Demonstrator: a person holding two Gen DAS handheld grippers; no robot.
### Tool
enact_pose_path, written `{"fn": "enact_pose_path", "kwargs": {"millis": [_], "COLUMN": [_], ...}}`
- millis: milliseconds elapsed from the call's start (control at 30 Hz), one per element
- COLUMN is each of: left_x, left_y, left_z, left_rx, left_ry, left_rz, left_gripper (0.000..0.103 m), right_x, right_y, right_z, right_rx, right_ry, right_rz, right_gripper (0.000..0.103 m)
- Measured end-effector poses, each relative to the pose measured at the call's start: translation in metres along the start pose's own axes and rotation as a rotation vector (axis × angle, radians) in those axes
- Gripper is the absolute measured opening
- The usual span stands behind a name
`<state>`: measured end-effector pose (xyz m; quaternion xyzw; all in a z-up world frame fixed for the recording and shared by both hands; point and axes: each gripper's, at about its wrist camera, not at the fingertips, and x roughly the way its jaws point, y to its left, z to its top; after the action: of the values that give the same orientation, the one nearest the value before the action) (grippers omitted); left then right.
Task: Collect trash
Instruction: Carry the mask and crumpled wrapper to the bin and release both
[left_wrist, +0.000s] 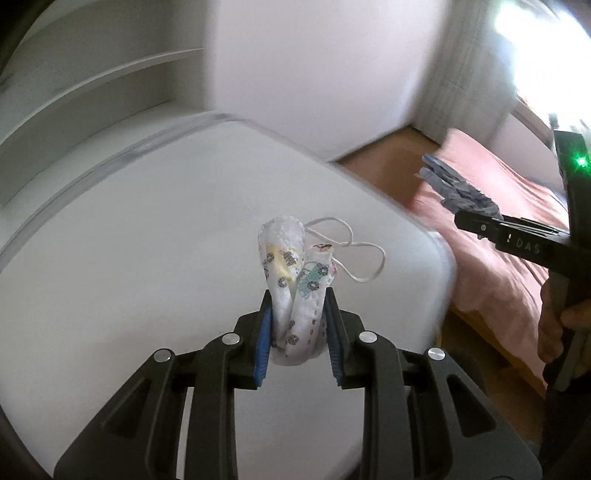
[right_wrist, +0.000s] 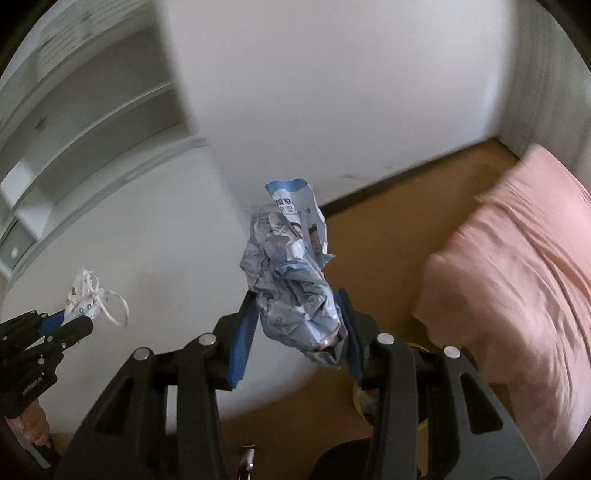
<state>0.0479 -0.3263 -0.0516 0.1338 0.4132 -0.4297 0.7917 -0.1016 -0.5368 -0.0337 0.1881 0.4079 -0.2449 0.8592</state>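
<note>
Blue-padded left gripper at frame centre clamps a patterned face mask; right gripper, likewise centred, clamps crumpled printed paper.

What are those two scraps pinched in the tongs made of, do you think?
The printed face mask in the left tongs looks like soft non-woven fabric, matte and dimpled, with thin elastic loops. The crumpled wrapper in the right tongs seems glossy printed paper or thin plastic film: sharp creases, slight sheen, blue lettering. Which of the two I cannot tell.

White tabletop, pink bedsheet.
</note>
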Motion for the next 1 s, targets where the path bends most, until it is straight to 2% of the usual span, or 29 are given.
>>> {"fn": "enact_pose_path", "kwargs": {"millis": [233, 467, 667, 800, 867, 1000], "left_x": [0.048, 0.095, 0.154, 0.189, 0.207, 0.221], "left_y": [-0.114, -0.196, -0.229, -0.241, -0.248, -0.252], "left_z": [0.021, 0.013, -0.005, -0.024, -0.025, -0.031], "left_rx": [0.165, 0.27, 0.277, 0.268, 0.241, 0.248], "left_ry": [0.048, 0.11, 0.145, 0.172, 0.203, 0.22], "left_rz": [-0.153, -0.234, -0.244, -0.216, -0.233, -0.224], "left_gripper": [0.025, 0.025, 0.026, 0.026, 0.026, 0.026], "right_x": [-0.018, -0.01, 0.033, 0.063, 0.076, 0.099], "right_y": [-0.113, -0.182, -0.218, -0.229, -0.232, -0.235], "right_z": [-0.047, -0.104, -0.151, -0.173, -0.182, -0.196], "right_rx": [0.175, 0.309, 0.395, 0.414, 0.424, 0.433], "right_ry": [0.023, 0.075, 0.146, 0.192, 0.218, 0.26], "right_rz": [-0.097, -0.148, -0.138, -0.132, -0.124, -0.108], "right_gripper": [0.042, 0.042, 0.042, 0.042, 0.042, 0.042]}}
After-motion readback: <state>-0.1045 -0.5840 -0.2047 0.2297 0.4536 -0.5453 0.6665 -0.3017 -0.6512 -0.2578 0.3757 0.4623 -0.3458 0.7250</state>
